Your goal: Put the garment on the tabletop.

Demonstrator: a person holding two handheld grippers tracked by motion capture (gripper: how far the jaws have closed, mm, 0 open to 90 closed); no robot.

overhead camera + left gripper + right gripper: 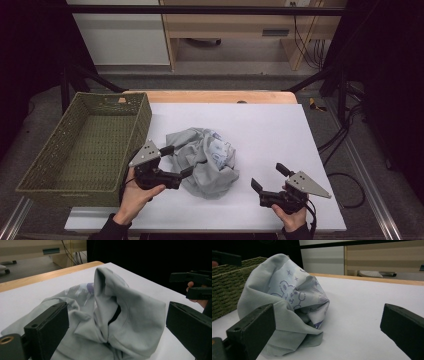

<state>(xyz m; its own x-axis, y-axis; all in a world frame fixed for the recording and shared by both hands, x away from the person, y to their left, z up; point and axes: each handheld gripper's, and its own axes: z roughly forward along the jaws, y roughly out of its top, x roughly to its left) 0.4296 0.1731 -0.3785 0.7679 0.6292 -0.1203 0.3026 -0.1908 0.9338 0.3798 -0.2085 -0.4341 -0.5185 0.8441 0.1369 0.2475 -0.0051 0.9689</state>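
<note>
While both hands close in, the cloth [204, 161] sits crumpled in a soft grey heap near the middle of the counter [280, 130], a little toward its left edge, just right of the basket [85, 145]. It looks light and limp, I'd say, a thin garment with a pale printed panel showing through the folds, so it should sag and trail once lifted, and a pinch on one layer may only drag the rest behind. It's not fragile or slippery, by the look of it.

Left hand-held gripper [178, 161] is wide open, its jaws straddling the near-left flank of the heap and holding nothing; the left gripper view puts that tall ridge of fabric [130, 310] right between them. Best bite, in my judgement, is a thick fold or hem on that ridge, pinched through several layers.

Right hand-held gripper [270, 176] is spread wide too, empty, near the front edge and apart from the heap, aimed at its lower right flap [294, 340].

The count: one cloth, one basket at the left edge with nothing visible inside, two hand-held grippers.
</note>
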